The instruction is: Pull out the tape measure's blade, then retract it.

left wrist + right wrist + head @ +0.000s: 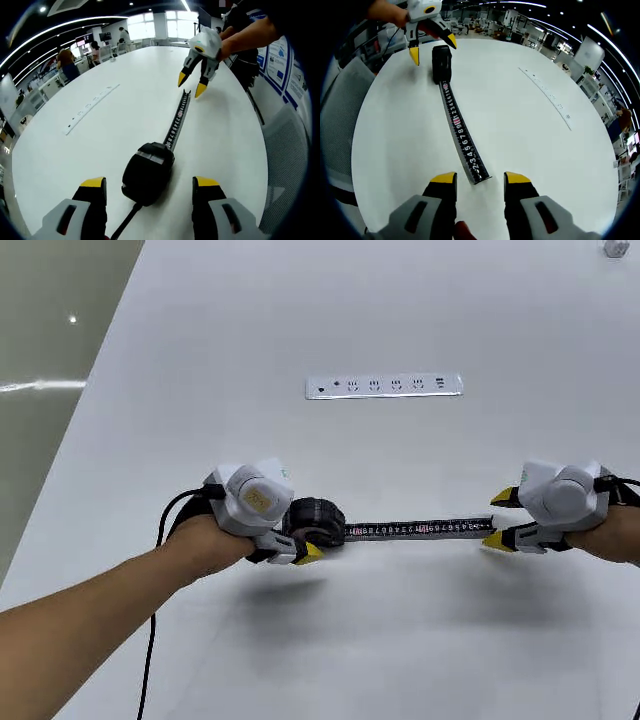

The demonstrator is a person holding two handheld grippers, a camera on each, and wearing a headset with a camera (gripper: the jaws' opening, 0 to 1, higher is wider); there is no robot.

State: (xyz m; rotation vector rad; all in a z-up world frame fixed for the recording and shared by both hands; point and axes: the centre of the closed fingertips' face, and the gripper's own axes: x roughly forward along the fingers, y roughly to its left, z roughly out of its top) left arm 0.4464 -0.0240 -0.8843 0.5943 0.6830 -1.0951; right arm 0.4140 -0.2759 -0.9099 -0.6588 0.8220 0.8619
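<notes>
A black tape measure (318, 522) lies on the white table (300, 320), its body (148, 170) between the spread jaws of my left gripper (149, 184) with a gap on each side. Its blade (420, 529) is pulled out flat across the table toward my right gripper (499, 520). The blade's end (479, 175) rests just ahead of the right gripper (481, 179), whose yellow-tipped jaws stand apart and hold nothing. The left gripper (303, 530) is open too. Each gripper faces the other: the right gripper (191, 86) beyond the blade, the left gripper (433, 49) behind the body (442, 62).
A white power strip (384, 386) is set flat in the table farther back. A black cable (155, 620) trails from the left gripper off the near edge. A small grey object (617, 248) sits at the far right corner. Floor lies beyond the table's left edge.
</notes>
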